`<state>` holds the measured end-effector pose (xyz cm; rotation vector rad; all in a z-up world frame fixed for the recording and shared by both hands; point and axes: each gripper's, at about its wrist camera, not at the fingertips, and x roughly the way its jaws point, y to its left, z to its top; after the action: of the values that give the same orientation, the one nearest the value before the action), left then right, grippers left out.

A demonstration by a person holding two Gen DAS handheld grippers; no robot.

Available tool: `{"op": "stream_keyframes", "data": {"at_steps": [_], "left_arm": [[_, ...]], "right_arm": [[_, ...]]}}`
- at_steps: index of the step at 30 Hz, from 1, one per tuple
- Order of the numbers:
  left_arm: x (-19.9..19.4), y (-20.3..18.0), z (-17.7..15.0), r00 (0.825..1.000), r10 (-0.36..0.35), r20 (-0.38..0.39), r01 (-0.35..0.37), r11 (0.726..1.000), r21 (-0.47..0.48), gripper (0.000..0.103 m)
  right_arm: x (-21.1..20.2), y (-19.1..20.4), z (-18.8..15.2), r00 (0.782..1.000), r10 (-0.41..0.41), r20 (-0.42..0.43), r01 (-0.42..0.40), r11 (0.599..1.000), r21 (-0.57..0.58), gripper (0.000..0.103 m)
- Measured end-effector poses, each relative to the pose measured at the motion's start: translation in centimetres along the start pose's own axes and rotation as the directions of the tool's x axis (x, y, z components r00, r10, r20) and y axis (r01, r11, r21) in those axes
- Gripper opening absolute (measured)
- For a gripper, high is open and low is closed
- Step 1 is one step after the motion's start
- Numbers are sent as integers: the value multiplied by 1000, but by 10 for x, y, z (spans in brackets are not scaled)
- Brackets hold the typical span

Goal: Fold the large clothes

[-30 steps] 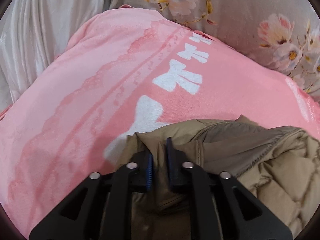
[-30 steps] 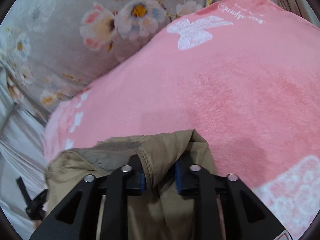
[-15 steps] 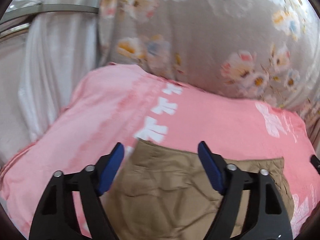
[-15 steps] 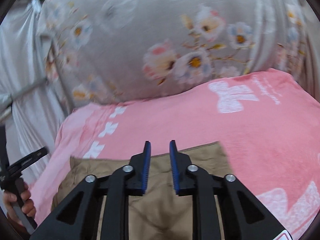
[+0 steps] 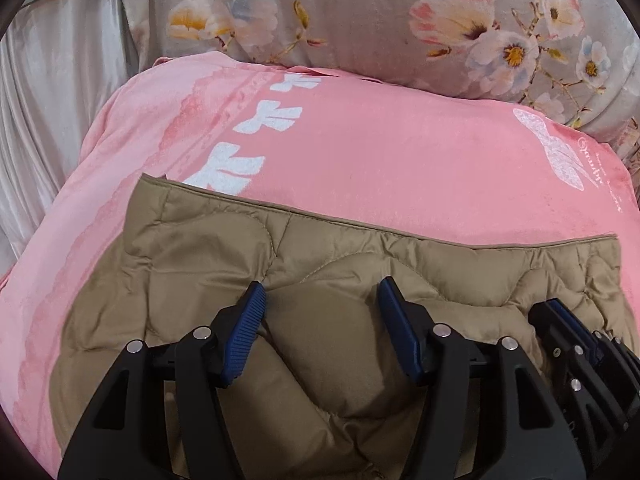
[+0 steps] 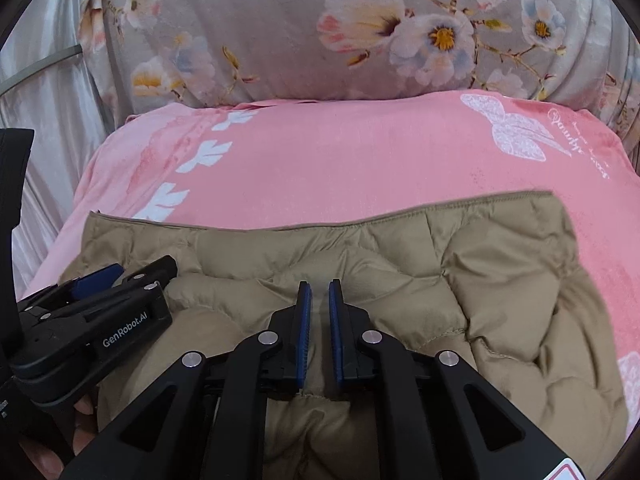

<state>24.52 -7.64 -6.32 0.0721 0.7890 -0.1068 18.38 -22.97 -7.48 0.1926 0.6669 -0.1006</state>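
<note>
Left gripper (image 5: 320, 300): jaws apart over the quilted tan jacket (image 5: 360, 264), closing slightly, blue pads (image 5: 244, 332) spread to either side of a puffed panel, nothing pinched. A second ago clamped on a bunched fold of that jacket; since then released, spread wide, drawn back. Right gripper (image 6: 319, 320): jaws closing, nearly together, only a narrow slit between the blue pads (image 6: 305, 336), no fabric seen caught in it. A second ago gripping a raised fold; now empty above the flattened cloth. Jacket formerly heaped under both tools, now spread flat, far hem in a straight line across the pink blanket (image 5: 380, 152).

Readable writing: "GenRobot.AI" in white on the side of the left gripper, seen from the right wrist view. Cursive script beside the white butterfly print (image 6: 516, 132) on the blanket, too small to read.

Jacket lying on the pink blanket, near half of it, blanket bare beyond the hem and to both sides. Floral grey cushion (image 6: 340, 28) upright behind the blanket. Pale satin drape (image 5: 56, 80) at far left.
</note>
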Motion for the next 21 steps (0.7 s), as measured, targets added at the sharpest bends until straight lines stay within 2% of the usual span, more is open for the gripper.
{"op": "stream_keyframes", "data": {"at_steps": [21], "left_arm": [[19, -19, -17, 992, 117, 43, -119, 991, 64, 59]], "right_arm": [[22, 9, -13, 999, -43, -25, 42, 998, -46, 6]]}}
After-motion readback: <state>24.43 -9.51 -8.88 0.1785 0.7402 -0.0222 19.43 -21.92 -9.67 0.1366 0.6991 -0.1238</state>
